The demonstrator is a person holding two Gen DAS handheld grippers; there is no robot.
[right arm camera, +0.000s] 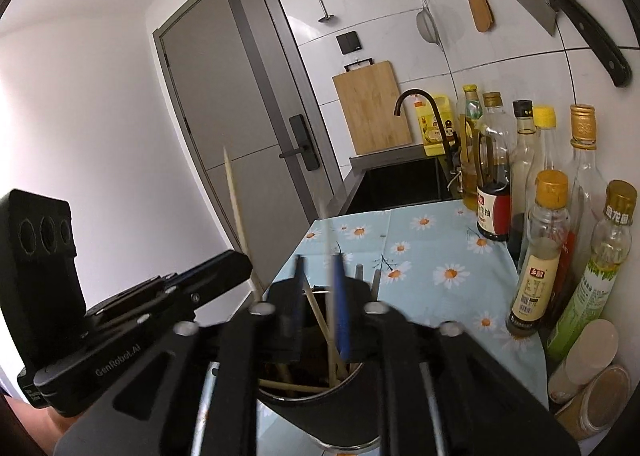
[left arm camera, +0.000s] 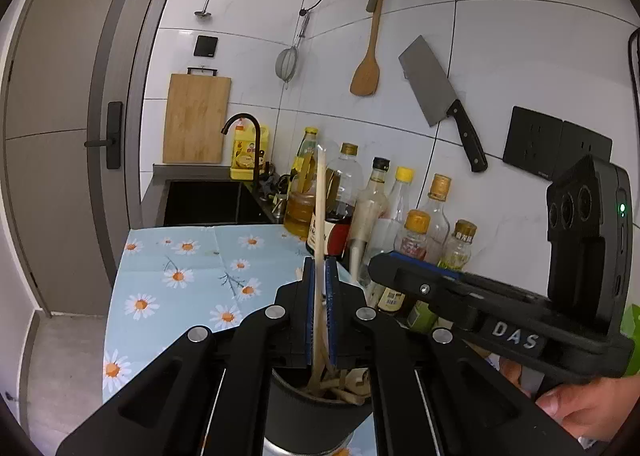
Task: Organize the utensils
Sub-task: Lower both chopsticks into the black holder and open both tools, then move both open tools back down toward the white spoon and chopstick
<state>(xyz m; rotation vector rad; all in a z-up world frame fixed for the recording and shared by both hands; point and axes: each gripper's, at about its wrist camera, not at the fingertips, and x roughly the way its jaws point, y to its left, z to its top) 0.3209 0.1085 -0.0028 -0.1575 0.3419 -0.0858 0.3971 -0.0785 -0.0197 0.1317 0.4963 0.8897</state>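
My left gripper (left arm camera: 320,268) is shut on a pale wooden chopstick (left arm camera: 320,196) that stands nearly upright. Its lower end reaches into a black utensil cup (left arm camera: 304,412) directly beneath, where several more chopsticks lie. In the right wrist view my right gripper (right arm camera: 318,268) hangs over the same cup (right arm camera: 320,404) with its jaws apart. A blurred chopstick (right arm camera: 329,240) stands loose between them, close to the right blue pad, with its foot in the cup. The left gripper (right arm camera: 240,264) and its chopstick (right arm camera: 236,200) show at the left. A hand holds the right gripper (left arm camera: 378,264).
The cup stands on a daisy-print cloth (left arm camera: 180,276) near the counter's front. Oil and sauce bottles (right arm camera: 544,252) line the tiled wall, with two jars (right arm camera: 592,388) at the near right. Beyond are a black sink (left arm camera: 204,200), a tap, a cutting board, and a cleaver (left arm camera: 436,92) on the wall.
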